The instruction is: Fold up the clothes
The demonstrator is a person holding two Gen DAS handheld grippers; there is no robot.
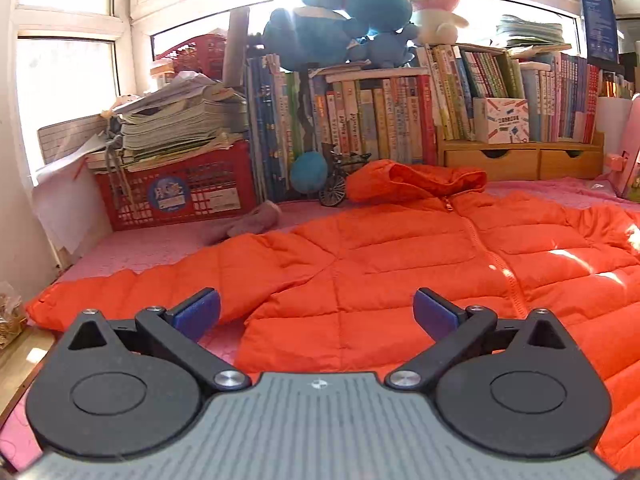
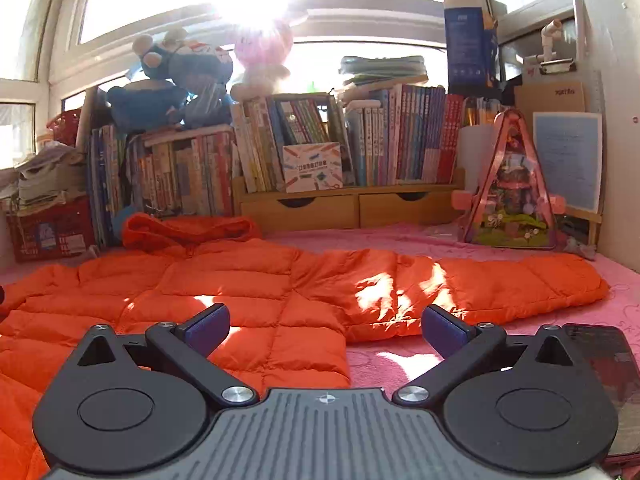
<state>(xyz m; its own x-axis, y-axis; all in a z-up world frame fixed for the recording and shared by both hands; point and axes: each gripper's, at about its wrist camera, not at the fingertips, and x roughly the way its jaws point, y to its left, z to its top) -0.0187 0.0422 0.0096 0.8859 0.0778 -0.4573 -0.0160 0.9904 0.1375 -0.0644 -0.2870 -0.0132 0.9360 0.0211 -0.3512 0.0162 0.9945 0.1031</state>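
- Orange quilted jacket (image 1: 400, 264) lies flat, front up, on the pink cover (image 2: 500, 248), hood toward the bookshelf (image 1: 380, 120).
- Left gripper (image 1: 316, 312): jaws spread wide, nothing held, above the hem near the left sleeve.
- Right gripper (image 2: 325, 326): jaws spread wide, nothing held, above the hem beside the right sleeve.
- Bare cover borders both sleeve ends.
- Dark phone (image 2: 604, 364) lies near the right sleeve; red crate (image 1: 176, 192) stands beyond the left sleeve.
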